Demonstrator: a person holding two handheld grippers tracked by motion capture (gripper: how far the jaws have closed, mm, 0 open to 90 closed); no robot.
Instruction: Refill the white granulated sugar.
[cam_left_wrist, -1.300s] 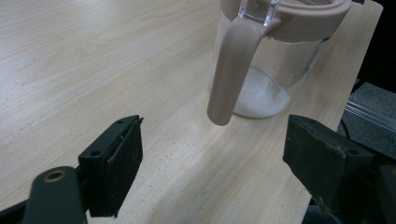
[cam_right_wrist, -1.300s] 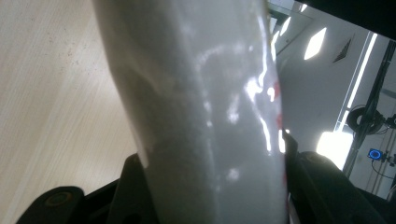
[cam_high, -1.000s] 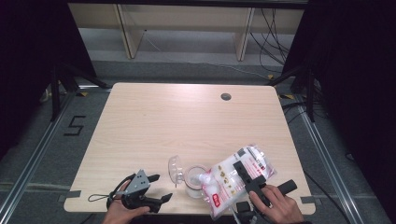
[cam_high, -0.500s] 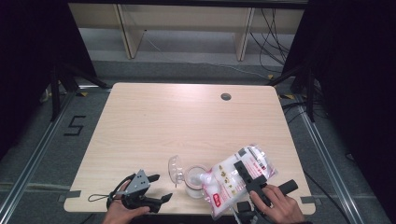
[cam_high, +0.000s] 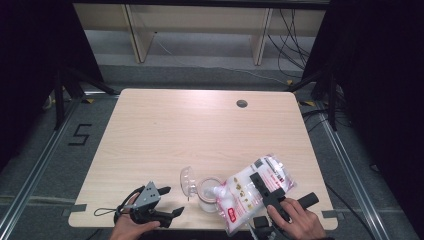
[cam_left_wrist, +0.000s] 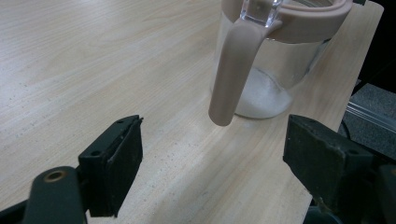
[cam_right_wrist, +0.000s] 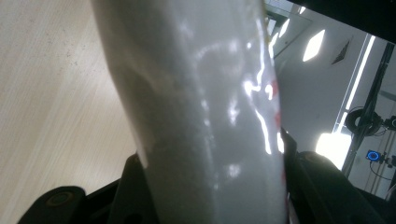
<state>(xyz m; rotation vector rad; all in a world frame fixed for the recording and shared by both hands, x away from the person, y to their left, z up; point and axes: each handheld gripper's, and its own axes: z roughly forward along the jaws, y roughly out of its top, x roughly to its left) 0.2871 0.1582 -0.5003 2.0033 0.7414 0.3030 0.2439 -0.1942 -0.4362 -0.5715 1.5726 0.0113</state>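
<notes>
A clear glass jar (cam_high: 206, 195) with a beige rim and strap (cam_left_wrist: 233, 70) stands near the table's front edge, a little white powder in its bottom. Its clear lid (cam_high: 187, 180) hangs open at its left. My right gripper (cam_high: 264, 187) is shut on a white-and-pink plastic bag (cam_high: 252, 190) of white powder, tilted with its corner over the jar's mouth. The bag (cam_right_wrist: 205, 116) is pinched between the jaws in the right gripper view. Left of the jar, my left gripper (cam_high: 171, 201) rests on the table, open, with nothing between its jaws (cam_left_wrist: 212, 163).
The pale wooden table (cam_high: 200, 130) has a round cable hole (cam_high: 242, 103) at its far right. Beyond the far edge stand shelf legs and cables on the floor. A floor mark "5" (cam_high: 80, 135) lies to the left.
</notes>
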